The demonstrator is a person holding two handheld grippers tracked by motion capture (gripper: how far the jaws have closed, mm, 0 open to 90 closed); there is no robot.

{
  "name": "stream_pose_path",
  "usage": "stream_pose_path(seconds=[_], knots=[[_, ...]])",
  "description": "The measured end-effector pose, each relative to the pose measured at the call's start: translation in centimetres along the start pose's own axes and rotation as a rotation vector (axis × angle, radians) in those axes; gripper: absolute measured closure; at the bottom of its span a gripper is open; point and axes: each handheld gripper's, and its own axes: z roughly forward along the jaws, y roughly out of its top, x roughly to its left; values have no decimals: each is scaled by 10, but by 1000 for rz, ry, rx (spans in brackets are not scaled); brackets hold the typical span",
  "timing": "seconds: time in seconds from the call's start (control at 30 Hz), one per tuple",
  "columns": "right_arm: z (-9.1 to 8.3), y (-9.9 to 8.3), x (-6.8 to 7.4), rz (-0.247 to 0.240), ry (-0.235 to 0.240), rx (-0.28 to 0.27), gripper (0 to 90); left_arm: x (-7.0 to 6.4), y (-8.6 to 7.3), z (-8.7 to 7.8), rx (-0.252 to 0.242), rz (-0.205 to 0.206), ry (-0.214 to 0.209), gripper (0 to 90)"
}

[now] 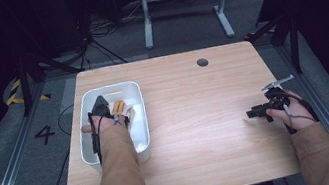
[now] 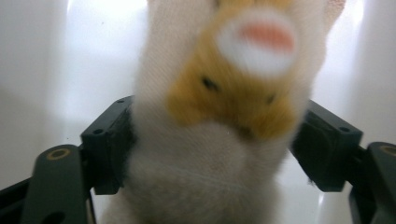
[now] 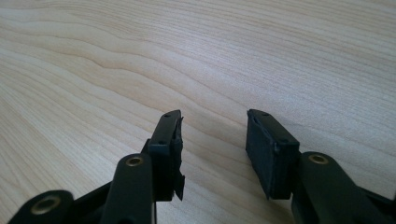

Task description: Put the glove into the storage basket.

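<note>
Soft toy (image 2: 219, 116): white and orange plush, held inside the white tub (image 1: 140, 127) at the surface's left. Judged light, yielding, best gripped round its body. Left tool (image 1: 101, 108) is clamped on it; right tool (image 3: 212, 149) is held apart, empty, above the surface (image 1: 197, 117).

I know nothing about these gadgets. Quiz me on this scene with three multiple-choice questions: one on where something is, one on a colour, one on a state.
1. Where is the plush toy?
A. in the white tub
B. on the bare table
C. on the floor

2. What colours is the toy?
A. blue and black
B. cream and orange
C. green and red

3. How is the right claw?
A. shut on a toy
B. open, holding nothing
C. shut on a cable

Answers: 1 A, the high view shows it inside the tub. 2 B, the left gripper view shows cream fur with orange patches between the left claw jaws. 3 B, its jaws stand apart over bare wood.
</note>
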Motion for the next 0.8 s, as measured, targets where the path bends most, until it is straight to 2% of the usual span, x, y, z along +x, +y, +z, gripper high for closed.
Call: stream_pose_path(seconds=[0.07,0.17,0.2,0.33,0.4,0.53,0.8], knots=[[0,0,0,0,4,0,559,-4,0,-2,4,1,-16,181],[-1,0,1,1,13,-16,559,-9,-1,-5,12,-3,-24,194],[-2,1,1,1,16,-18,558,-9,-2,-5,23,2,-31,195],[-3,1,1,-6,21,-28,551,-6,-3,-1,67,45,-12,197],[-3,1,1,-7,20,-28,549,-5,-2,-3,26,41,-13,214],[-2,1,1,-11,17,-30,541,-3,-1,-9,7,48,-21,202],[-1,4,1,-17,14,-34,534,-4,0,-31,-70,86,-33,213]])
